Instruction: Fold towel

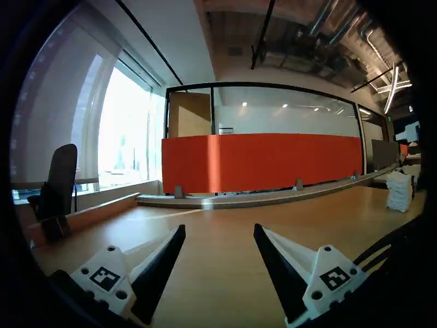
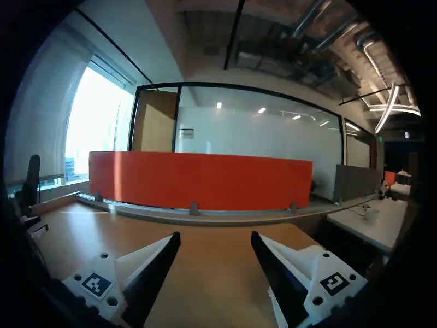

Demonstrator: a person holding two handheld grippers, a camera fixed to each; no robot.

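1. The task looks either not begun or between two pieces. The part of the wooden desk (image 1: 306, 210) in front of both tools is bare wood.
2. The one thing that can be the task's thing is a stack of white folded cloth (image 1: 400, 191). It stands at the far right of the desk in the left gripper view, well apart from the tools. I judge that these are towels already folded (the stack is too small to be sure), so some of the work may be done.
3. What is left, as I judge it: a towel must be brought and laid flat on the desk before any fold can be made.
4. The left tool (image 1: 218, 226) is open. Its two fingers are spread wide with bare wood between them, and it holds nothing.
5. The right tool (image 2: 214, 234) is the same: fingers wide apart, nothing between them.
6. Pose: both tools hang low over the desk and are nearly level. They point forward along the desk top toward the orange screen (image 1: 262, 161) at its far edge. Neither tips down toward the wood, and I cannot tell whether they touch it.
7. A black chair (image 1: 57, 183) stands at the left end of the desk, beside the window, far from the stack.
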